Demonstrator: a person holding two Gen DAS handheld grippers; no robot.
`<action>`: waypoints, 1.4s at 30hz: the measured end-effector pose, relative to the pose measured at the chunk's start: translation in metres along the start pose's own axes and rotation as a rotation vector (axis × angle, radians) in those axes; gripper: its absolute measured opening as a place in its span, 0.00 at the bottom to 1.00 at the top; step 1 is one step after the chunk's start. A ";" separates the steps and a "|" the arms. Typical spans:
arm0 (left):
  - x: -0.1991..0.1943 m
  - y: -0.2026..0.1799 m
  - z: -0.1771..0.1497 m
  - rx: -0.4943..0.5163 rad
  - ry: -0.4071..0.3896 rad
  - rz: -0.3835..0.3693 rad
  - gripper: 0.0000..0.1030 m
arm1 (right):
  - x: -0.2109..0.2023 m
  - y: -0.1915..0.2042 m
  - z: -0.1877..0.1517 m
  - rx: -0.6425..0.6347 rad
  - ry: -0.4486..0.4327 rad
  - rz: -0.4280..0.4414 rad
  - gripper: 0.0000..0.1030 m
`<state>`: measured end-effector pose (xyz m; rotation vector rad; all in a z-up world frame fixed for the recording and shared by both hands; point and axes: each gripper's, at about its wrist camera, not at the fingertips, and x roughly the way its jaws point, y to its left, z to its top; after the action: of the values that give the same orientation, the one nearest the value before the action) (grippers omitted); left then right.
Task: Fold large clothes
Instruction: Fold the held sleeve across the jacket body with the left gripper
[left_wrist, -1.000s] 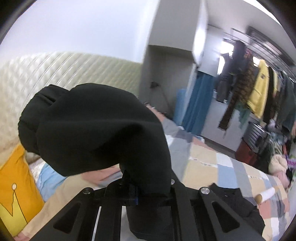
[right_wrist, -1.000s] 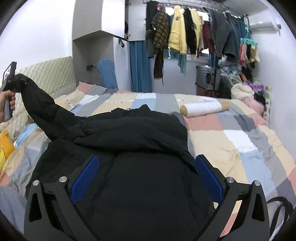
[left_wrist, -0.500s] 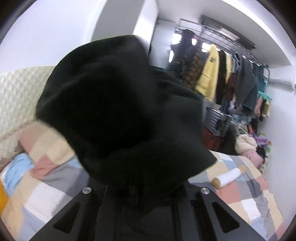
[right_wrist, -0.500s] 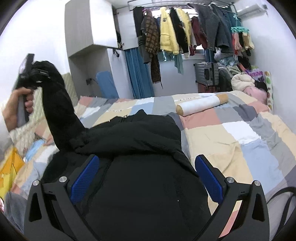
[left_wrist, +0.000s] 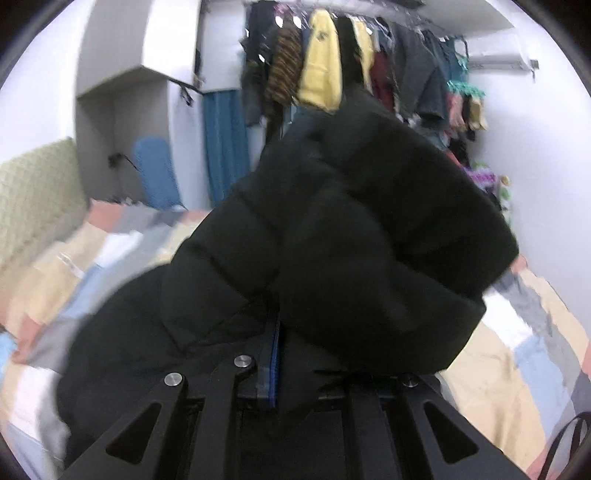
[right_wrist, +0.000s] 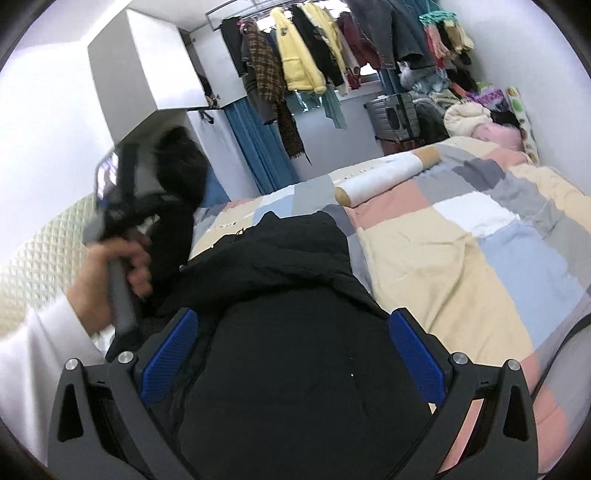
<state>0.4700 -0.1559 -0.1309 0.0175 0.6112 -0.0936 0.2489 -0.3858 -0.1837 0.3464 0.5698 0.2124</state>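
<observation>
The left gripper's fingers are pinched together on a sleeve of the black puffer jacket, held raised above the patchwork bed. The right gripper's blue-padded fingers stand wide apart over the jacket's body, which lies on that bed. A white roll rests beyond the jacket.

A lived-in home bedroom is shown, marked by a bed covered with a patchwork quilt, a quilted cream headboard, coats and jackets hung along an overhead clothes rail, a blue curtain and a suitcase set against the far wall.
</observation>
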 end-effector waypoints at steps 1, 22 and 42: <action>0.013 -0.014 -0.008 0.015 0.026 -0.001 0.10 | 0.000 -0.003 0.000 0.010 0.002 0.002 1.00; 0.052 -0.039 -0.062 0.107 0.238 0.072 0.44 | 0.025 -0.015 -0.009 0.000 0.050 -0.049 1.00; -0.131 0.103 -0.103 -0.060 0.003 -0.080 0.73 | 0.011 0.038 -0.012 -0.183 0.003 -0.094 1.00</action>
<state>0.3135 -0.0383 -0.1409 -0.0650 0.6174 -0.1526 0.2477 -0.3441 -0.1837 0.1417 0.5634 0.1728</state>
